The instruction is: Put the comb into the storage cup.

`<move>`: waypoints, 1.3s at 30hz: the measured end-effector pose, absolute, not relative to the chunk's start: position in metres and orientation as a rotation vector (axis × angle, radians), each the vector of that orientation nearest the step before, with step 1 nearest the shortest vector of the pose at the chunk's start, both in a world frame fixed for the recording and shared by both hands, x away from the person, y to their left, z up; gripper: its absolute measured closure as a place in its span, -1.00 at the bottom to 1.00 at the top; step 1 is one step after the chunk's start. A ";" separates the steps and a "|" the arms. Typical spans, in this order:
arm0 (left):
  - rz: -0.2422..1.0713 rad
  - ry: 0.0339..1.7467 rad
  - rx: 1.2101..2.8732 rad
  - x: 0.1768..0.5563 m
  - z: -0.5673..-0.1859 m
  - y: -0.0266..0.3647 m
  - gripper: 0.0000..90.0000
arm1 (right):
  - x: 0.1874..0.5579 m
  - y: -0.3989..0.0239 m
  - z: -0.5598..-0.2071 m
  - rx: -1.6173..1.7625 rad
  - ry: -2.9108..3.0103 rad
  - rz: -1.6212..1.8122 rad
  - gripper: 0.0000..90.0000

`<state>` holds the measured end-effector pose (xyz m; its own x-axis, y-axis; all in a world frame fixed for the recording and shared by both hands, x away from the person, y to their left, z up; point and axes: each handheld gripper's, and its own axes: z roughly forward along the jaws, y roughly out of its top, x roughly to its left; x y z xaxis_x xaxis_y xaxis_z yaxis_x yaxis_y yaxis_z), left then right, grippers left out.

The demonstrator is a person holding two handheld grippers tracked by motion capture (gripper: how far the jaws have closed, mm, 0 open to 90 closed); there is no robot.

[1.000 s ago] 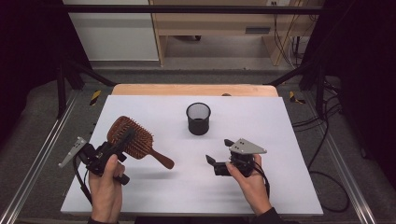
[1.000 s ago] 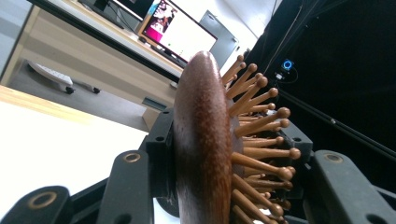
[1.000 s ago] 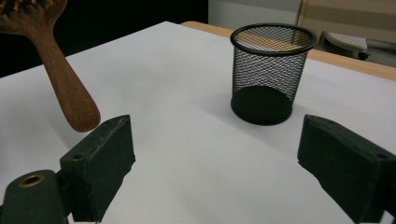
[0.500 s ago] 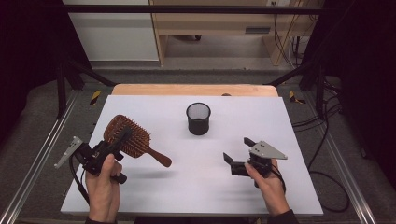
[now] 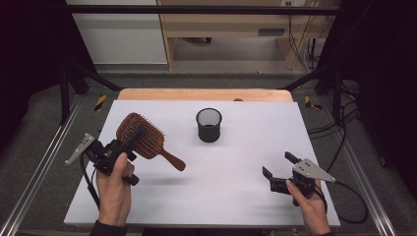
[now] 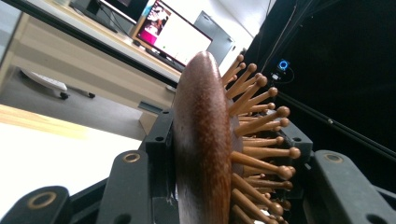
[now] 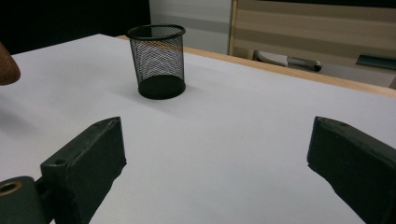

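Mesh cup (image 5: 209,125) beyond hairbrush (image 5: 142,140), apart.

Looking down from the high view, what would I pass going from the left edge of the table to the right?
Left gripper gripping the wooden hairbrush → black mesh cup → right gripper, jaws open and empty.

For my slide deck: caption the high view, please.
Left claw grips a wooden hairbrush above the table; right claw open, mesh cup between.
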<state>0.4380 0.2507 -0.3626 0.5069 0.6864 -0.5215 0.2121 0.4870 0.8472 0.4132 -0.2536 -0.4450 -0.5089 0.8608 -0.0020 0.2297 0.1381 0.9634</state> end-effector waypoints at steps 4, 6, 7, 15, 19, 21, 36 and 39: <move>0.350 1.034 1.080 0.451 -0.353 0.239 0.14 | 0.416 -0.257 -0.442 1.073 1.794 1.423 -0.89; 0.344 1.028 1.090 0.455 -0.349 0.234 0.14 | 0.418 -0.256 -0.441 1.063 1.789 1.417 -0.89; 0.345 1.022 1.099 0.457 -0.346 0.231 0.14 | 0.418 -0.256 -0.442 1.065 1.792 1.409 -0.89; 0.325 1.001 1.139 0.464 -0.331 0.212 0.13 | 0.424 -0.249 -0.445 1.080 1.798 1.406 -0.89; 0.329 0.985 1.165 0.467 -0.325 0.202 0.14 | 0.425 -0.242 -0.446 1.070 1.809 1.406 -0.90; 0.328 0.977 1.173 0.468 -0.322 0.198 0.13 | 0.425 -0.239 -0.446 1.064 1.813 1.405 -0.90; 0.328 0.962 1.209 0.480 -0.307 0.180 0.13 | 0.425 -0.235 -0.448 1.067 1.815 1.410 -0.91; 0.328 0.961 1.218 0.483 -0.304 0.177 0.13 | 0.425 -0.236 -0.448 1.071 1.815 1.411 -0.91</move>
